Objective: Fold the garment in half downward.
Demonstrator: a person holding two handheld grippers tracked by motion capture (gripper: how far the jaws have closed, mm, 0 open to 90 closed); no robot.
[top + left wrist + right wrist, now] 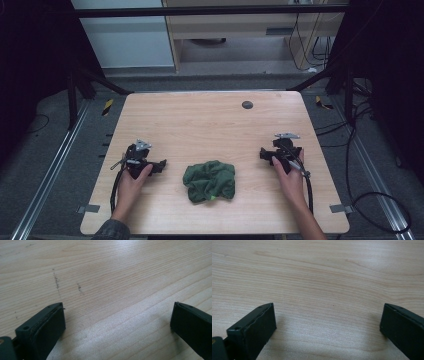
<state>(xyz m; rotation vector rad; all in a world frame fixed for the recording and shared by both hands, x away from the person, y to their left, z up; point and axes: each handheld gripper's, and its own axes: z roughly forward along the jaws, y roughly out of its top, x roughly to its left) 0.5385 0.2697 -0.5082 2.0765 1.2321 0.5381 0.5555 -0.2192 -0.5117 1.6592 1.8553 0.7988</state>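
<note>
Green cloth (209, 181): crumpled in a heap on desk (200, 120), near front edge, midway between both tongs.
Handling: likely soft, light, limp; best pinched at a raised fold or loose edge.
Left tongs (161, 165): spread wide, nothing between.
Right tongs (262, 153): spread wide, nothing between.

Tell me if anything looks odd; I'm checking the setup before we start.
The crumpled dark green cloth lies bunched in a heap on the light wooden table, not flat. Faint dark scuff marks streak the wood near the left gripper.
</note>
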